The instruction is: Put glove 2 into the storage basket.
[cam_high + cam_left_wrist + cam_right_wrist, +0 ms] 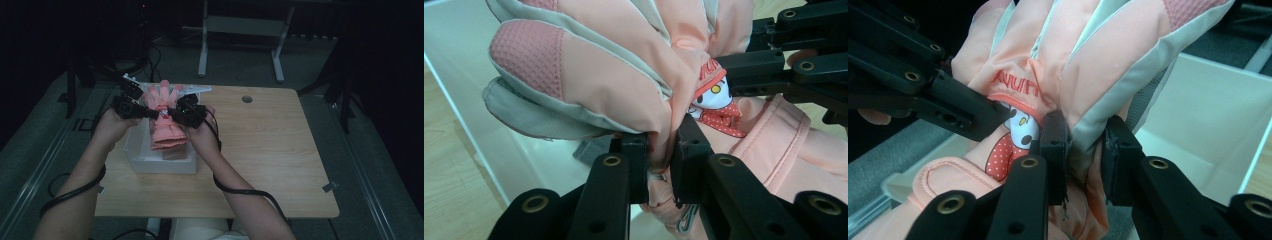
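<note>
— Where do we have the pink glove (163, 120)?
— Over the white bin (165, 162) at the surface's (270, 150) far left; our left hand-held gripper (659, 155) and right hand-held gripper (1084, 150) each pinch one side.

I'm holding a pink padded glove (164, 119) up over my white open box (165, 165), which sits at the table's far left. Its fingers point to the far side, spread a little, and its cuff hangs toward me. It is salmon pink with pale grey strips along the fingers, a waffle-textured patch at the fingertip (526, 60), and a cartoon character patch with a red dotted bow (1015, 137) on the back. My 2 tongs pinch folds of it at its left and right edges.
</note>
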A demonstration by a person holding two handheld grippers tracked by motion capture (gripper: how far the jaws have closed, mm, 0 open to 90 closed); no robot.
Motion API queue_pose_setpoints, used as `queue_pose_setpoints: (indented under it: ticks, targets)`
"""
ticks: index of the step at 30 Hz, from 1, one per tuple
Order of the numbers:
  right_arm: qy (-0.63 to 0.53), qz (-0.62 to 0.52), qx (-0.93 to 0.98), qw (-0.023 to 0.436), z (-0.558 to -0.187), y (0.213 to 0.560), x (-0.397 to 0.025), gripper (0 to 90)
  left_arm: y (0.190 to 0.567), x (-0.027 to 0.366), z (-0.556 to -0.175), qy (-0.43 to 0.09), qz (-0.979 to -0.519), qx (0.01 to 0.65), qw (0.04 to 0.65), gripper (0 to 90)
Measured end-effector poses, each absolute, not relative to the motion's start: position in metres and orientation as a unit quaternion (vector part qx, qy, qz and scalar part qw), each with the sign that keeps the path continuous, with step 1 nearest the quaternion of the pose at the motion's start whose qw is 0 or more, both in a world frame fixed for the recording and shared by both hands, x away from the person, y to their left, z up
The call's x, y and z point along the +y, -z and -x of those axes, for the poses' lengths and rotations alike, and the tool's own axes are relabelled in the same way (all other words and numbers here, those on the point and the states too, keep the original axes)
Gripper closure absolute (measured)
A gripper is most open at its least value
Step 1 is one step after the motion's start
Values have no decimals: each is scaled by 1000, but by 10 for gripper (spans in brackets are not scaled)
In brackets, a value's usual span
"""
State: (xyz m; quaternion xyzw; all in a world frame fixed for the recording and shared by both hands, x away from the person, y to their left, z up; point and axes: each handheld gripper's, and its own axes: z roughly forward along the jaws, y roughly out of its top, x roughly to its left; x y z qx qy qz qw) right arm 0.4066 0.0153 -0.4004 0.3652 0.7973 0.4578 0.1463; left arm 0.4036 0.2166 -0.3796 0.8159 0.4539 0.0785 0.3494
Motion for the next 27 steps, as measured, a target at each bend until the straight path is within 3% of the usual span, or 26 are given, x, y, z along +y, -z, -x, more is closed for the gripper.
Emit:
queue_pose_setpoints:
  ticks: [19, 27]
  targets:
    - [-363, -406, 827, 137, -424, 443, 8, 752, 447, 200, -429, -3, -811, 469, 350, 792]
    - [-337, -407, 840, 121, -430, 449, 8, 723, 452, 189, -434, -16, -824, 483, 297, 790]
